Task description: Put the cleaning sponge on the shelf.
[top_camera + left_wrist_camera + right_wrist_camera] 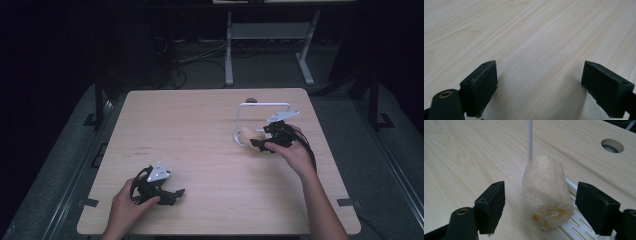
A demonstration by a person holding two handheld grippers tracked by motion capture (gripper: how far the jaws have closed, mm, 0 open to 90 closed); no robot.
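Observation:
A tan loofah roll lies on the base of a white wire rack, just in front of its upright post. My right gripper is open, its jaws standing either side of the roll without touching it. From above, the roll lies at the rack on the table's right, with the right gripper just beside it. My left gripper rests at the table's near left, open over bare wood, with nothing between its jaws.
The light wooden table has a round cable hole near its far edge behind the rack. Beyond the table stands a grey desk frame with cables on the dark floor.

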